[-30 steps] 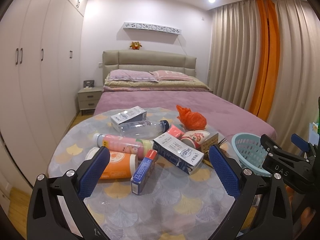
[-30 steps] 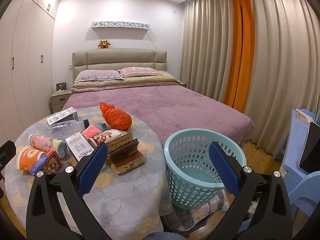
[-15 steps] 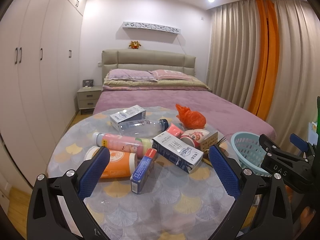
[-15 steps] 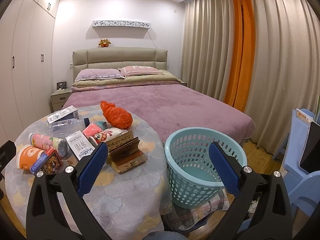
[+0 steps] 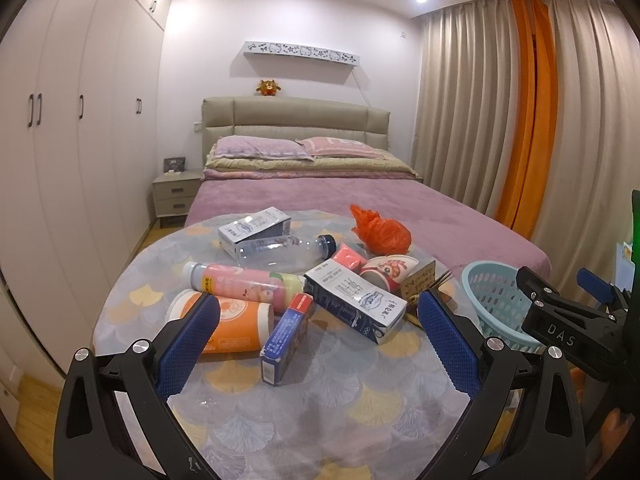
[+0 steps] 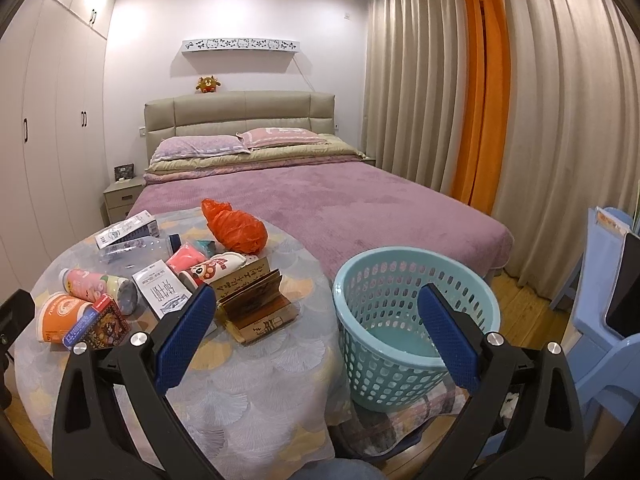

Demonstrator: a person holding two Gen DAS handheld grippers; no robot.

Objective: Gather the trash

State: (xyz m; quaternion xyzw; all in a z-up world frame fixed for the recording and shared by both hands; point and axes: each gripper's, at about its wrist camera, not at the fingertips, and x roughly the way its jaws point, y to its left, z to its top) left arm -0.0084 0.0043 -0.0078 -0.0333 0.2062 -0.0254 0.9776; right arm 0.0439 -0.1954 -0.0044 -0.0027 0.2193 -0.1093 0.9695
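Observation:
Trash lies in a heap on a round table (image 5: 320, 408): an orange cup (image 5: 236, 322), a pink bottle (image 5: 244, 282), a clear bottle (image 5: 284, 250), a blue-red box (image 5: 286, 334), a dark milk carton (image 5: 354, 304), another carton (image 5: 254, 226), an orange plastic bag (image 5: 382, 232), a printed paper cup (image 5: 386, 272). A teal basket (image 6: 416, 320) stands right of the table. My left gripper (image 5: 318, 352) is open and empty, just short of the boxes. My right gripper (image 6: 316, 340) is open and empty between a brown folded carton (image 6: 256, 306) and the basket.
A bed (image 6: 340, 208) with a purple cover stands behind the table. White wardrobes (image 5: 60, 160) line the left wall. A nightstand (image 5: 174, 196) stands by the bed. Curtains (image 6: 500, 100) hang at right. A blue chair (image 6: 604, 320) stands at far right.
Both views have shifted only slightly; the table and basket sit a little nearer and lower. Nothing was taken hold of.

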